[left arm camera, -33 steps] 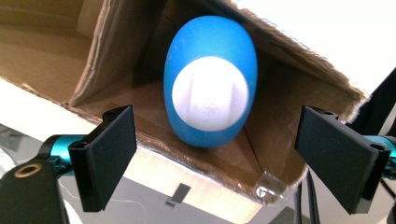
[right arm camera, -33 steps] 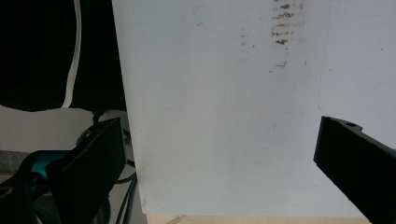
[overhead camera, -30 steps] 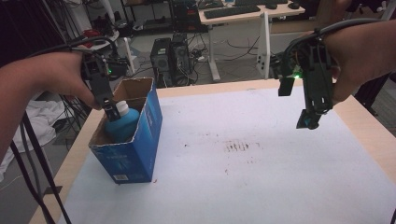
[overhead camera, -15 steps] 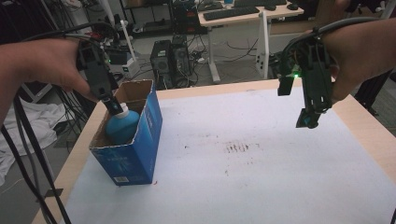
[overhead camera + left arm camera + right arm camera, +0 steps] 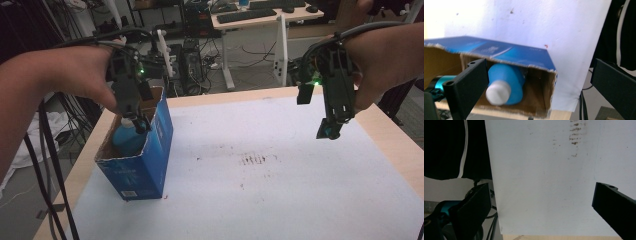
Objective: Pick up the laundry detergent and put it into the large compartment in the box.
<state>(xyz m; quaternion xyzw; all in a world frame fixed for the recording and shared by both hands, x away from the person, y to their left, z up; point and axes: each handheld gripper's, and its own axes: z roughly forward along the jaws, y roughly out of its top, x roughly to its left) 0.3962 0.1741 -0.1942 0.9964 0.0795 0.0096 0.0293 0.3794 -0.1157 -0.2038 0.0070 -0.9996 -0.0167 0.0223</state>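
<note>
Left gripper (image 5: 136,121) is hovering over the open top of the blue box (image 5: 150,150), its jaws spread wide and gripping nothing. Inside that box, a blue bottle (image 5: 506,82) with a white cap (image 5: 498,93) is leaning against the inner wall. Well away from the box, the right gripper (image 5: 331,131) is hanging above the white table cover (image 5: 280,190), jaws also wide apart.

A lab or tech office: a desk (image 5: 260,20) with keyboards (image 5: 247,15), computer towers (image 5: 187,62) and loose cables (image 5: 245,52) behind the counter (image 5: 300,175).
</note>
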